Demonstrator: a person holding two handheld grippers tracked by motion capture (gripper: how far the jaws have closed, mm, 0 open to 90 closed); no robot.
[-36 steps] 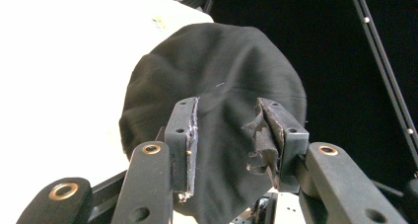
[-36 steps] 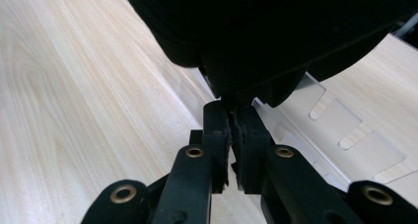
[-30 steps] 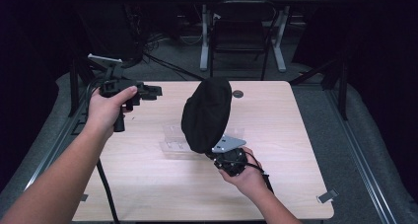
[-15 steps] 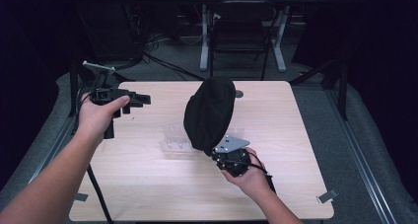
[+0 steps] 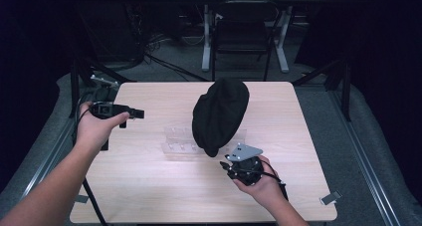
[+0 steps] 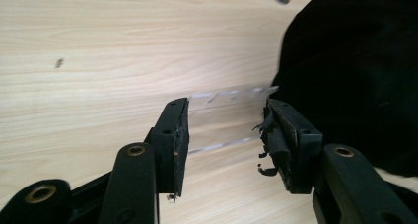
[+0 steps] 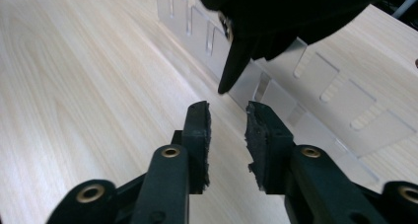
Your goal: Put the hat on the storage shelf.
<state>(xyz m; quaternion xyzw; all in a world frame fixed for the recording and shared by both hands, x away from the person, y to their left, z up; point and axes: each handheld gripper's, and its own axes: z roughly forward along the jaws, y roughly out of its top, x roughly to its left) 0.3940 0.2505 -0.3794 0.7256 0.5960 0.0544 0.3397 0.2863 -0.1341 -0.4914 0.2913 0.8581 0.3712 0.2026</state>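
Both tongs (image 6: pixel 224 137) (image 7: pixel 227 135) apart, no legible writing.

Pale matt wood-grain table (image 5: pixel 149 196), clear glossy plastic rack (image 5: pixel 179 139) at its centre, soft matt black cloth cap (image 5: pixel 219 114) at rack's three o'clock.

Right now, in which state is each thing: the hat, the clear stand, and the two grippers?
Hat: upright, propped over the stand, in no jaws.
Stand: on the table, partly hidden by the hat.
Left gripper: open, empty, held near the table's left edge.
Right gripper: open, empty, just short of the hat's lower edge.
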